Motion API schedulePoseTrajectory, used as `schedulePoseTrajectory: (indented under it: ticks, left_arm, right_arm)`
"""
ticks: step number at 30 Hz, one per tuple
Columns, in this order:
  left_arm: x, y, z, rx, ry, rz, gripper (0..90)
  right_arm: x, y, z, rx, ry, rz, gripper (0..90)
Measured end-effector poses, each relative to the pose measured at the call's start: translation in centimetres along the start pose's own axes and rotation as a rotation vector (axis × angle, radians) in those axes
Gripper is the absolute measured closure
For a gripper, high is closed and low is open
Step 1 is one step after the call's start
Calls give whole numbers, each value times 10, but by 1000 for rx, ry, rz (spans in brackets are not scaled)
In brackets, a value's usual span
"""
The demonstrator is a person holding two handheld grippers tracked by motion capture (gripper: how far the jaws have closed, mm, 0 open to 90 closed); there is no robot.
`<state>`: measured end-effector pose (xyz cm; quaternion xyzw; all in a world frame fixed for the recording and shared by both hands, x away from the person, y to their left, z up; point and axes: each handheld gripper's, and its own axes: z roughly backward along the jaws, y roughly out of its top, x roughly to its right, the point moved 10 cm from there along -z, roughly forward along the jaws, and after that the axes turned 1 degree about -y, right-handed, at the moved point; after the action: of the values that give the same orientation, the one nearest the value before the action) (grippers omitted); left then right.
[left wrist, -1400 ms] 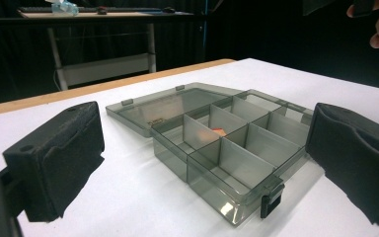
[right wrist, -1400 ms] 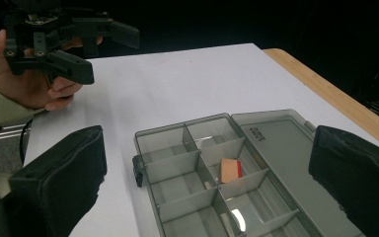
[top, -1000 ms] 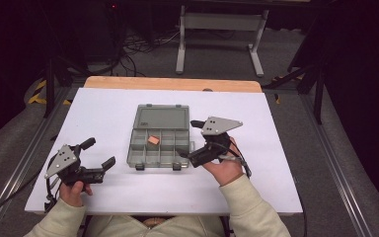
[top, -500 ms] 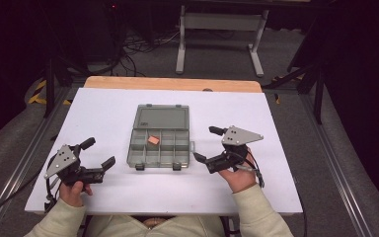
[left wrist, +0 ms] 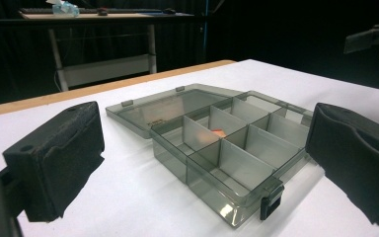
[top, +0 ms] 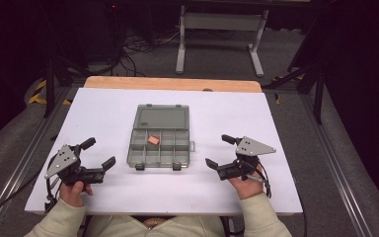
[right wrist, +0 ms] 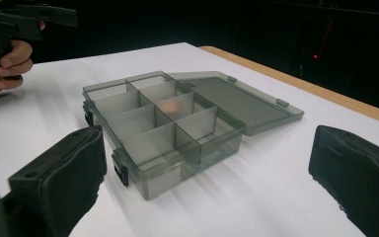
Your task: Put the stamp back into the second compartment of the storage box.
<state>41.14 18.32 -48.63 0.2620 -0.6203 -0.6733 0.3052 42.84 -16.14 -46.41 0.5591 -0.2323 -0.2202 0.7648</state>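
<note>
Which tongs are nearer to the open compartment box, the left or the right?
Left, by a small margin. The left tongs sit open just off the compartment box at its near-left corner; the right tongs sit open slightly farther off its near-right side.

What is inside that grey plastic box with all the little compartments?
The open organizer box holds one small orange piece in a middle compartment. The other compartments look empty, though the smoky dividers partly hide their floors in the gripper views.

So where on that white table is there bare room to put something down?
Plenty: the white table is bare right of the organizer box, left of it, and along the near edge between the left tongs and right tongs. Only the middle is taken, by the box and its open lid.
</note>
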Motion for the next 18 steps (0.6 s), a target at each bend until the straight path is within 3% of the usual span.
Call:
schedulePoseTrajectory:
  ticks: [6, 18]
  left_arm:
    - [0, -1, -1, 2, -1, -1, 23]
    - [-4, -6, -3, -7, 0, 14, 23]
  right_arm:
    - [4, -22, 8, -12, -27, -22, 15]
    - [8, -35, 7, -12, -61, -49, 15]
